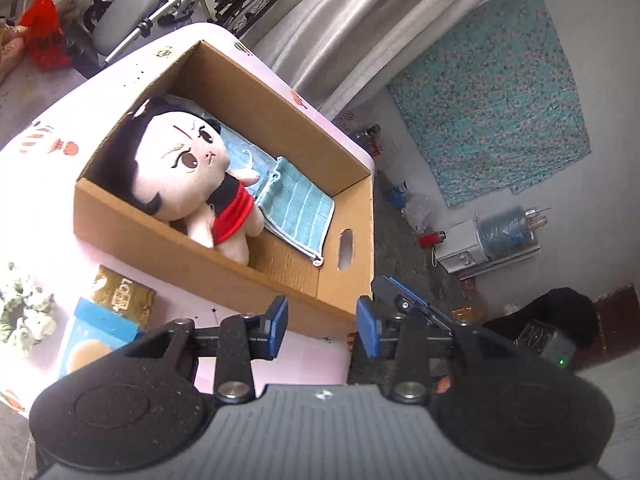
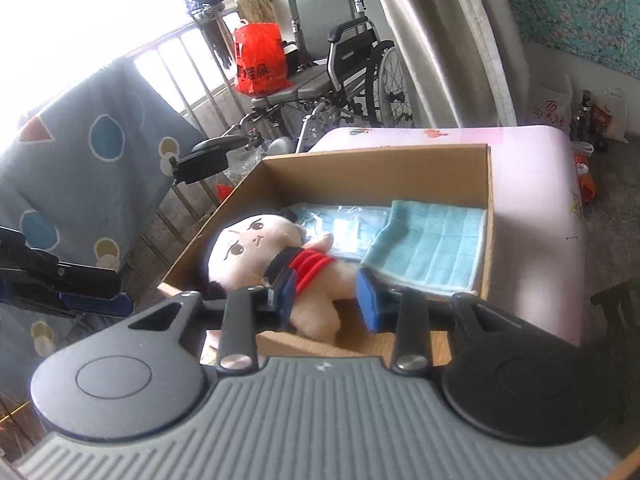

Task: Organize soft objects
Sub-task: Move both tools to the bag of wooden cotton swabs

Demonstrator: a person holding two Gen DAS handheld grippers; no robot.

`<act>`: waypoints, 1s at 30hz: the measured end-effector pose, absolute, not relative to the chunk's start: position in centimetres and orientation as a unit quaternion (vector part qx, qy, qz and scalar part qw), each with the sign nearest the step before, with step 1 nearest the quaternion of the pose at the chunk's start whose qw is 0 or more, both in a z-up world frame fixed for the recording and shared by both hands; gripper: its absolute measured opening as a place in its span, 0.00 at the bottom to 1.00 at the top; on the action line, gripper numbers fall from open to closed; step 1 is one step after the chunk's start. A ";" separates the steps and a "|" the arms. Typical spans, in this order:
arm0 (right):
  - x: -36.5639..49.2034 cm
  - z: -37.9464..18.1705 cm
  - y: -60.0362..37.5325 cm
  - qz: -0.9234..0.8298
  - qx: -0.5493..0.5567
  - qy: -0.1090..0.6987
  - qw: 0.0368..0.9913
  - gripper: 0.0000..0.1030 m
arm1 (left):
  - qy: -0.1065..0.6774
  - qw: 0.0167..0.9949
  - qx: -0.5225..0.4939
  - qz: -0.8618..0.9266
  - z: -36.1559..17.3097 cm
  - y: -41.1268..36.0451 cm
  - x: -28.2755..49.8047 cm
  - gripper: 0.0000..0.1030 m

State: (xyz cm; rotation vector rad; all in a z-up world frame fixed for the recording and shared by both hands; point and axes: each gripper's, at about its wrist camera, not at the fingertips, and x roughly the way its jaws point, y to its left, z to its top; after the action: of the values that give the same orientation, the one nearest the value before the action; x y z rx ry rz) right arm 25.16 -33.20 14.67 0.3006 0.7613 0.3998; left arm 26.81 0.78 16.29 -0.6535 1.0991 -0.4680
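A cardboard box [image 1: 224, 272] stands on a pink table [image 1: 52, 216]. In it lies a plush doll [image 1: 188, 172] with black hair and a red top, on a folded blue towel [image 1: 298, 208] and a clear plastic packet [image 2: 340, 224]. My left gripper [image 1: 322, 326] is open and empty, above the box's near corner. In the right wrist view the box [image 2: 490, 216] holds the doll [image 2: 260, 252] and towel [image 2: 436, 252]. My right gripper [image 2: 326, 298] is open, its fingers on either side of the doll's legs, not closed on them.
On the table left of the box lie a gold packet [image 1: 122, 294], a blue packet [image 1: 94, 338] and a pale floral scrunchie [image 1: 24, 314]. A wheelchair [image 2: 352, 76] and a red bag [image 2: 260, 60] stand beyond the table. The other gripper [image 2: 64, 284] shows at the left.
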 end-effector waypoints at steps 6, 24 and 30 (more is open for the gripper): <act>18.9 12.5 -31.3 0.230 0.157 0.404 0.872 0.32 | 0.487 0.835 -0.191 -0.169 14.0 5.1 18.6 0.44; 5.0 1.3 -37.4 0.112 0.239 0.519 0.813 0.68 | 0.493 0.791 0.023 -0.361 2.2 -5.6 8.5 0.60; 4.6 -1.7 -38.7 0.144 0.287 0.506 0.801 0.74 | 0.547 0.755 -0.027 -0.359 -2.0 -6.8 10.3 0.57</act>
State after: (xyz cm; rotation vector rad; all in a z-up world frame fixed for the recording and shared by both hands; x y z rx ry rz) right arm 4.57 -38.69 -1.68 0.6153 1.0841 0.3084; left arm 10.27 -6.76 -1.96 -0.0590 1.1940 -0.7826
